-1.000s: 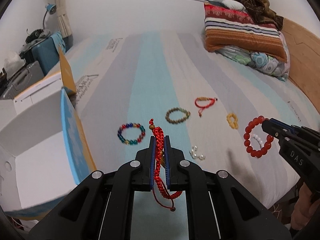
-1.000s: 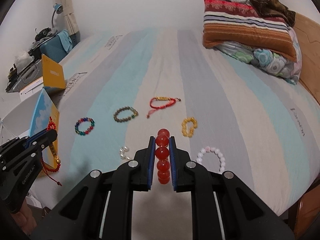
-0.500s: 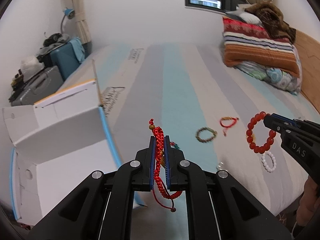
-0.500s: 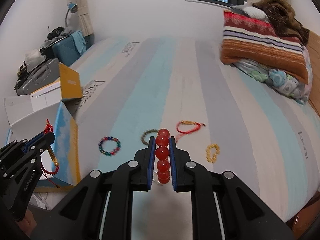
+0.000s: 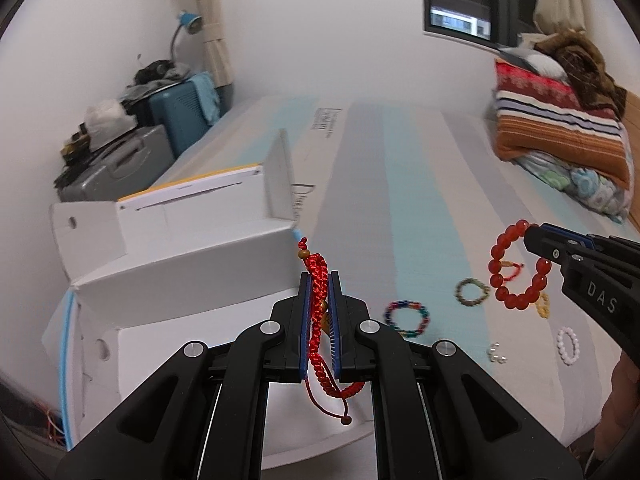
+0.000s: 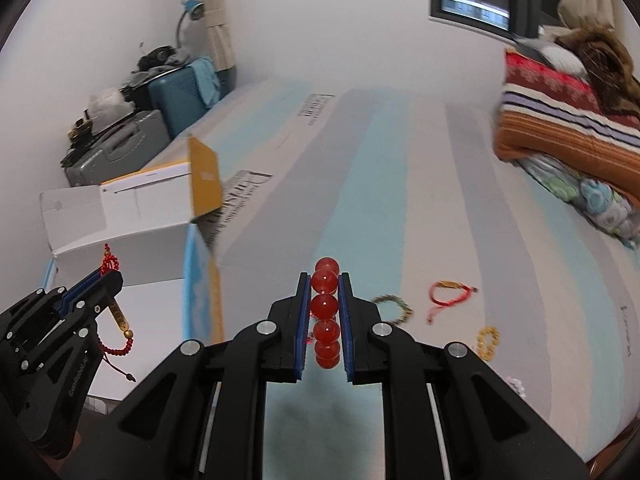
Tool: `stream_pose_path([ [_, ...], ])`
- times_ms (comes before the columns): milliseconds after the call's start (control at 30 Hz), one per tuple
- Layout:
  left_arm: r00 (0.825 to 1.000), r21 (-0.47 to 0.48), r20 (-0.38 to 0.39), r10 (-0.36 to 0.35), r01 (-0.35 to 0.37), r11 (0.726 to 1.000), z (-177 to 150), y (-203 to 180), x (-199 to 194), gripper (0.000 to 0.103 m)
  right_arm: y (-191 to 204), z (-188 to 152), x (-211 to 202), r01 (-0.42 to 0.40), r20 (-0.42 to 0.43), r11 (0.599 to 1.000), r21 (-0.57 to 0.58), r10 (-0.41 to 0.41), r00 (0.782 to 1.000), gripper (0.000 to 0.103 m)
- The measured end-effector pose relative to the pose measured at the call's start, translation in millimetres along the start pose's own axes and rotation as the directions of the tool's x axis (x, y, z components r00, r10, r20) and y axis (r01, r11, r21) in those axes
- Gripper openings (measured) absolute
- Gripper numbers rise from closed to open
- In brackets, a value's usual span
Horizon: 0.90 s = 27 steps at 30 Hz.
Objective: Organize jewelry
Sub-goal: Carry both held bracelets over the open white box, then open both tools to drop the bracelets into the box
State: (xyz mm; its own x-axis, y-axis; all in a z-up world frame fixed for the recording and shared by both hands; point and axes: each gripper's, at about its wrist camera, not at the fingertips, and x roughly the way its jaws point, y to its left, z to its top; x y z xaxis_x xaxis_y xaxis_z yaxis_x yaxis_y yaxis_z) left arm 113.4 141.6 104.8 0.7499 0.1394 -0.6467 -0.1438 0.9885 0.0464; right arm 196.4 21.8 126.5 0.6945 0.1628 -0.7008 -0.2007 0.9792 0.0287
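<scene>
My left gripper point(image 5: 319, 280) is shut on a red braided cord bracelet point(image 5: 319, 308), whose tail with a small bead hangs below the jaws; it is held over the open white box point(image 5: 192, 344). From the right wrist view the same gripper point(image 6: 108, 276) hangs above the box point(image 6: 132, 312). My right gripper point(image 6: 325, 280) is shut on a red bead bracelet point(image 6: 326, 312), above the striped bed. In the left wrist view that bracelet point(image 5: 516, 264) dangles as a ring from the right gripper point(image 5: 534, 236), right of the box.
On the bed point(image 5: 400, 184) lie a multicoloured bead bracelet point(image 5: 407, 319), a brown-green one point(image 5: 472, 291), a red cord one point(image 6: 450, 296), a yellow one point(image 6: 488, 342), a white pearl one point(image 5: 568, 345) and small pearls point(image 5: 496, 353). Folded blankets point(image 5: 560, 120) sit far right, suitcases point(image 5: 120, 160) at left.
Both grippers have swung left and upward with their bracelets. The left one has gone from over the bed to over the open box; the loose bracelets have slid right in both views.
</scene>
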Motion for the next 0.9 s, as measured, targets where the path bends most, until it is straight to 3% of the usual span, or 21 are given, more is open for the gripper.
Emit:
stream_pose_path([
  [433, 0.994, -0.089, -0.048, 0.102, -0.106, 0.99, -17.1, 85.8, 2.5, 0.007, 101.9, 2.8, 19.5, -0.121, -0.02, 0.986, -0.112, 0.119, 0.993, 0.013],
  [733, 0.98, -0.151, -0.134, 0.144, -0.164, 0.975, -40.6, 140.0, 20.5, 0.007, 158.7, -11.4, 41.1, -0.178, -0.07, 0.97, -0.166, 0.169, 0.983, 0.013],
  [900, 0.963, -0.176, -0.217, 0.158, -0.197, 0.964, -56.4, 162.3, 36.6, 0.007, 175.7, -25.0, 59.4, -0.184, -0.119, 0.965, -0.185, 0.164, 0.979, 0.013],
])
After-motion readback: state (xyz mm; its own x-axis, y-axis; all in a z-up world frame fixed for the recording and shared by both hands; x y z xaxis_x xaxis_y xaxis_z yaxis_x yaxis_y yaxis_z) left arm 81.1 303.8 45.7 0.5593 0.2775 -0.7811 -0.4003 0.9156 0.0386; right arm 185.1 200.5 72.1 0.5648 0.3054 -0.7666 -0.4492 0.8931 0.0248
